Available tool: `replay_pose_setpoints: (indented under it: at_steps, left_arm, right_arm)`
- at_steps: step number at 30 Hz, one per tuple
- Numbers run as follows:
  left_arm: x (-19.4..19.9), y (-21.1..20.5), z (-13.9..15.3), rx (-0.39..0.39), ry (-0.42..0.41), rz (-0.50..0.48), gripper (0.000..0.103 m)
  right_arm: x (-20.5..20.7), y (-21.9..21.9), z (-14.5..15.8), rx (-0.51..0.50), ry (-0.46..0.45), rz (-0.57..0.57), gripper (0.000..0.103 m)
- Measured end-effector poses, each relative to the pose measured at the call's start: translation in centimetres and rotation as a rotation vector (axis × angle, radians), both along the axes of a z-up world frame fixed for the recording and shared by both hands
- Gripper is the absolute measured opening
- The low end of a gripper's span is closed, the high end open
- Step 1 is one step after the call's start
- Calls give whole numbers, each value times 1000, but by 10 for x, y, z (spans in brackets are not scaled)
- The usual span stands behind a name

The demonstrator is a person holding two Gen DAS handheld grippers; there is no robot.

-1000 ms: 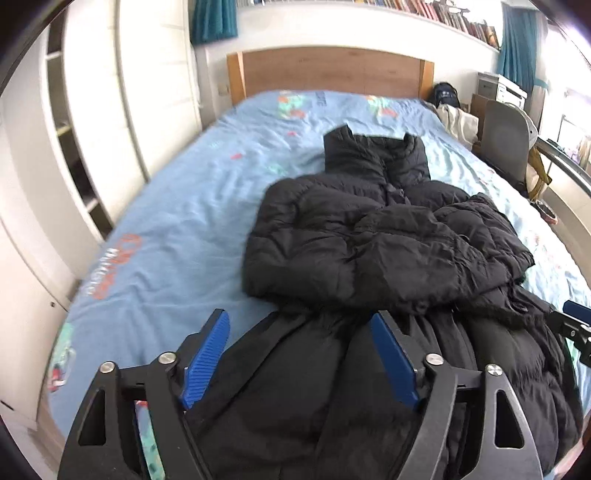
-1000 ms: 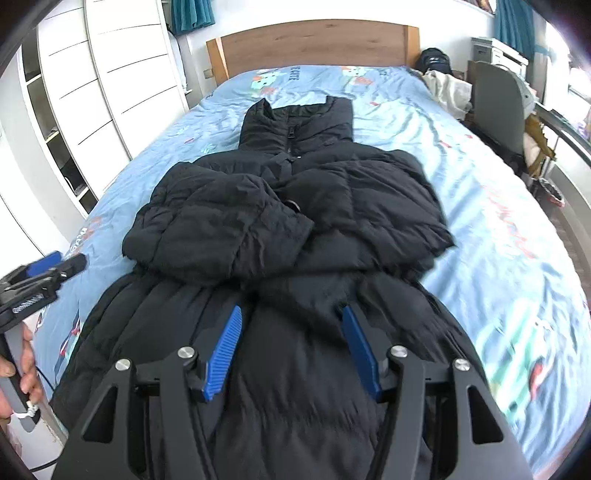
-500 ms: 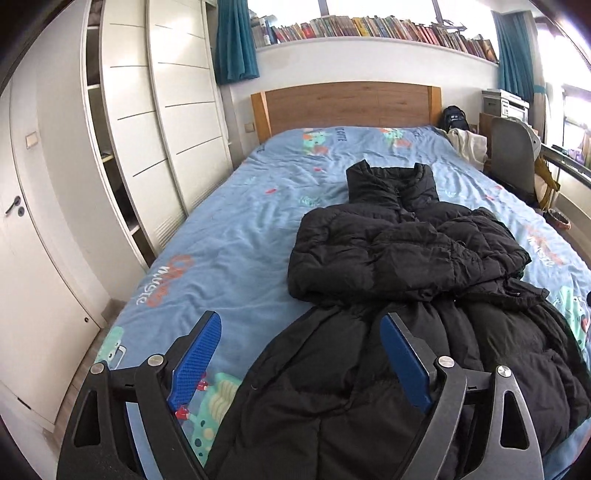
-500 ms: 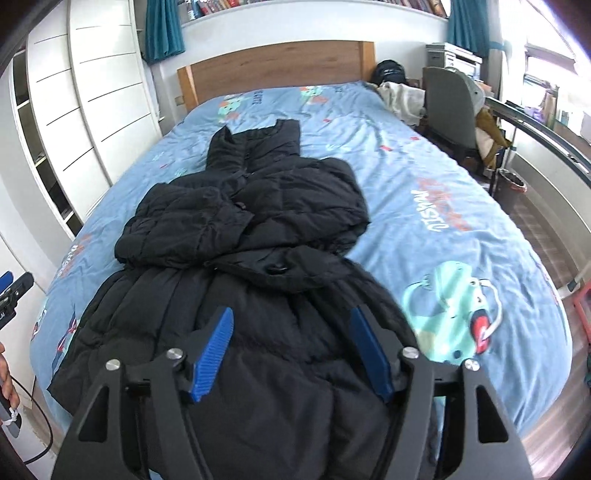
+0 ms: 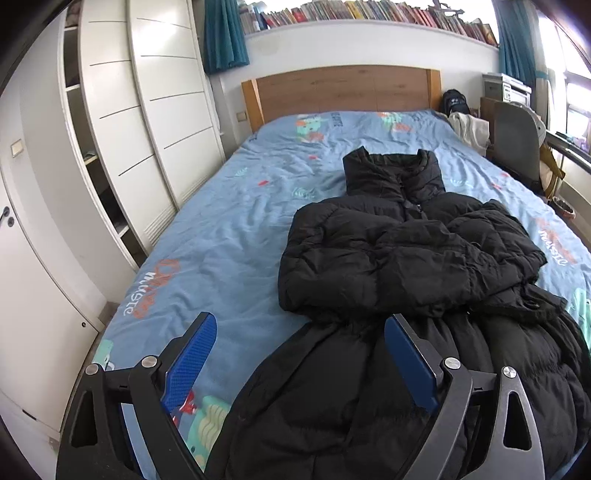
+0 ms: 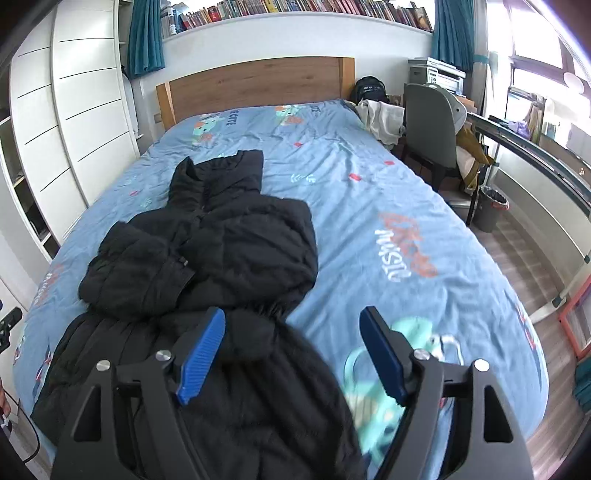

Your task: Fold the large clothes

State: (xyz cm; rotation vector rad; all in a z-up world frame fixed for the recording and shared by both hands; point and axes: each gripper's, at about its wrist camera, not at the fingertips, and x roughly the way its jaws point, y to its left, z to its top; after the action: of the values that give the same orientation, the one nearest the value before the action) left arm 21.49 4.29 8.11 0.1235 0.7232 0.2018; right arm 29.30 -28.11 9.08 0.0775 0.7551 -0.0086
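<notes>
Since a second ago: both grippers have pulled back from the coat and their jaws stand wider; more of the room shows around the bed.
Left gripper (image 5: 299, 354): jaws opening, blue pads well apart and pressing on nothing; it hangs above the coat's near left hem, one pad over bare sheet, the other over black fabric.
Right gripper (image 6: 291, 349): jaws opening, nothing pinched; its left pad sits over the coat's near right edge, its right pad over the cartoon print on the sheet.
Black puffer coat (image 5: 406, 266): lies along the bed, collar toward the headboard, both sleeves folded across the chest, the long skirt reaching to the foot of the bed.
Bed (image 6: 369, 206): blue printed sheet, creased around the coat; bare to the coat's right in the right wrist view.
Headboard (image 5: 343, 92): wooden, beyond the coat's collar.
Wardrobe (image 5: 147, 122): white, along the left of the bed.
Chair (image 6: 432, 129): grey, to the right of the bed near the headboard, clothes heaped beside it.
Bookshelf (image 6: 295, 7): a row of books above the headboard.
</notes>
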Motion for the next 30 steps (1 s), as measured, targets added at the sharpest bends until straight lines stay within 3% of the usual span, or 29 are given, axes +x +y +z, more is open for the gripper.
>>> replay_pose_setpoints:
  at_steps: [14,22,30]
  left_arm:
    - [136,-6,-27,53,59,-31,92]
    - [205,-1,-26,117,42,-38,92]
    - [264,5,-21,153,22,-30,92]
  right_arm:
    - [146,-2,-4,42,-13,42,76]
    - [230,19,-8,22,-38,69,76]
    - [285,39,-14,35,-48,98,76]
